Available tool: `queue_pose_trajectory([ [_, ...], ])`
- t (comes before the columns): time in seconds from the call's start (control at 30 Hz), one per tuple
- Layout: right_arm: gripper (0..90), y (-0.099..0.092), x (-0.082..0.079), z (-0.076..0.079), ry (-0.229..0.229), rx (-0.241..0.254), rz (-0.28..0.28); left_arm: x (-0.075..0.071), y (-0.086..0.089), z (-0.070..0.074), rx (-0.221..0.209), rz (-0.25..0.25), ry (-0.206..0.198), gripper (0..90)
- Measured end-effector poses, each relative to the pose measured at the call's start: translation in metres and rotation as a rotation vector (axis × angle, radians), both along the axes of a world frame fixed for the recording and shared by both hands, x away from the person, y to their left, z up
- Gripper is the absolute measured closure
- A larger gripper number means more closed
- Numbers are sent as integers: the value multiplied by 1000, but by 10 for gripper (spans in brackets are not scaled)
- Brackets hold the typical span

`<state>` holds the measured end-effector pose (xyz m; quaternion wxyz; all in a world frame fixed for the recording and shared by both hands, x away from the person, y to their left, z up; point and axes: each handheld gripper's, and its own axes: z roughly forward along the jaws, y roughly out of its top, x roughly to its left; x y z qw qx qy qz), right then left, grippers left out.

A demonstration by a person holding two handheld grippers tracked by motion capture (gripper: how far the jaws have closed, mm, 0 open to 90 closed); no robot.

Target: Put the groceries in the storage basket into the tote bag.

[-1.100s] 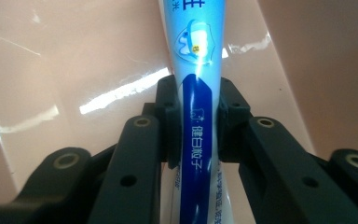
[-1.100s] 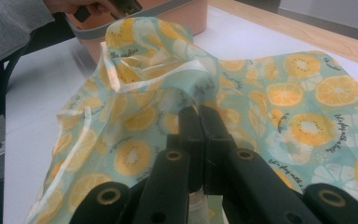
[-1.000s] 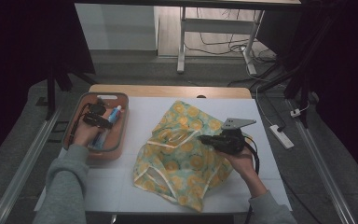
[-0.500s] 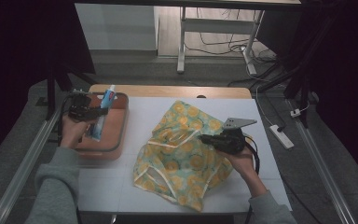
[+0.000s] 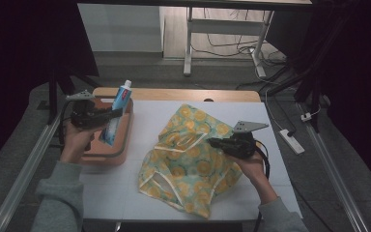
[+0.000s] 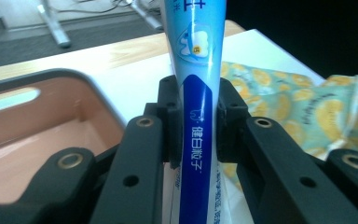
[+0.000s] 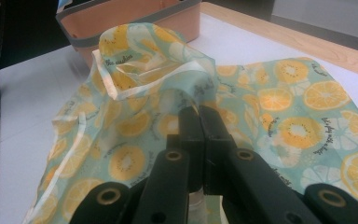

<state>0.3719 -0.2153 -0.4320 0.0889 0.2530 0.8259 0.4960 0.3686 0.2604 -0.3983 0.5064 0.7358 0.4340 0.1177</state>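
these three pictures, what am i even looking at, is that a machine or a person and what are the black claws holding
It is a person, not a machine. Each hand holds a black hand-held tool with two jaws and a small camera on it.

The high view looks down on the white table from above the person. The other two pictures come from the cameras on the tools, looking along their own jaws.

On the table lie an orange-brown tray and a thin bag printed with citrus slices.

The left tool is closed on a blue and white toothpaste tube, held above the tray. The right tool is pinched shut on the fabric of the bag, lifting part of it into a peak near its white-edged rim. My guess is that the tube is meant to go into the bag.
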Motion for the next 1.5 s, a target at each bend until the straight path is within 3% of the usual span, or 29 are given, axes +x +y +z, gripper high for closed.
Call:
queue_pose_trajectory([
  [0.23, 891, -3, 1, 1, -2, 4, -12, -7, -11, 0, -20, -62, -5, 753],
  [0.37, 891, -4, 3, 0, -3, 3, -22, -10, -17, 1, -50, -122, -10, 753],
  [0.87, 891, -4, 4, -1, -3, -3, -32, -15, -49, -6, -23, -256, 4, 753],
  [1.2, 891, -3, 3, -2, -3, -6, -31, -32, -70, 1, -14, -359, -3, 753],
  [1.3, 891, -3, 3, -2, -8, -5, -34, -36, -74, 1, -32, -386, 0, 753],
  [1.5, 891, -3, 3, -3, -7, -3, -37, -44, -86, 1, 2, -422, -4, 753],
])
